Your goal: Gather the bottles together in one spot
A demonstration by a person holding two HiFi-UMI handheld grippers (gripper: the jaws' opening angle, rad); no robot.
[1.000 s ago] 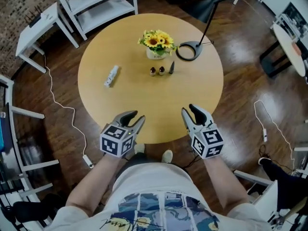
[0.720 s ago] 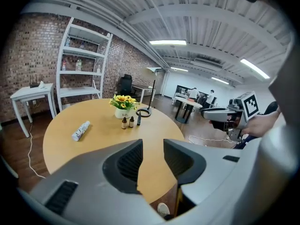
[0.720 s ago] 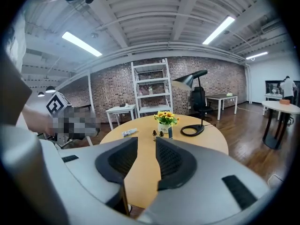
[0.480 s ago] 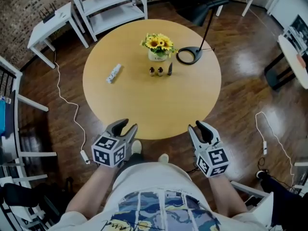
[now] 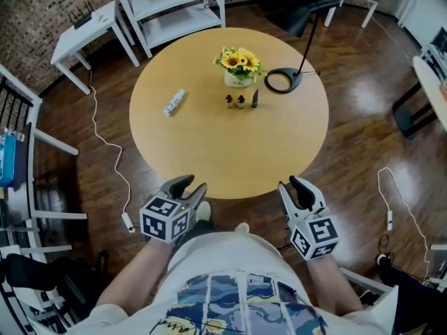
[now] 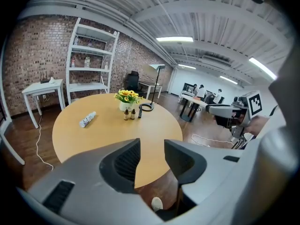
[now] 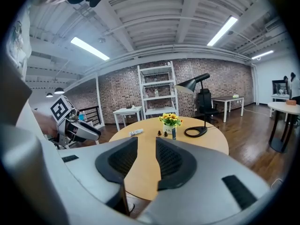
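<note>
White bottle (image 5: 174,102): lies on its side at the left of the round table (image 5: 209,152), well apart from the other bottles. It is the one stray and, by my judgement, the item to move.
Left gripper (image 5: 189,185): off the near table edge, over the floor. Its jaws are a little apart and have just been widening, with nothing between them. I would spread them further before reaching, then come in across the bottle's length and pinch it mid-body so it cannot roll.
Two small brown bottles (image 5: 235,102): upright, side by side, just in front of the flower vase (image 5: 239,72). This is my chosen gathering spot.
Dark slim bottle (image 5: 254,99): upright, just beside the brown pair and near the lamp base (image 5: 282,81).
Right gripper (image 5: 302,187): off the near edge, jaws narrowly apart, empty. I would hold it back, or use it to steady the group.
Set-down: bare wood left of the brown pair, close but not knocking them; the small upright bottles look easy to tip.
Progress: nothing gripped; three of four already grouped, as I read it.
</note>
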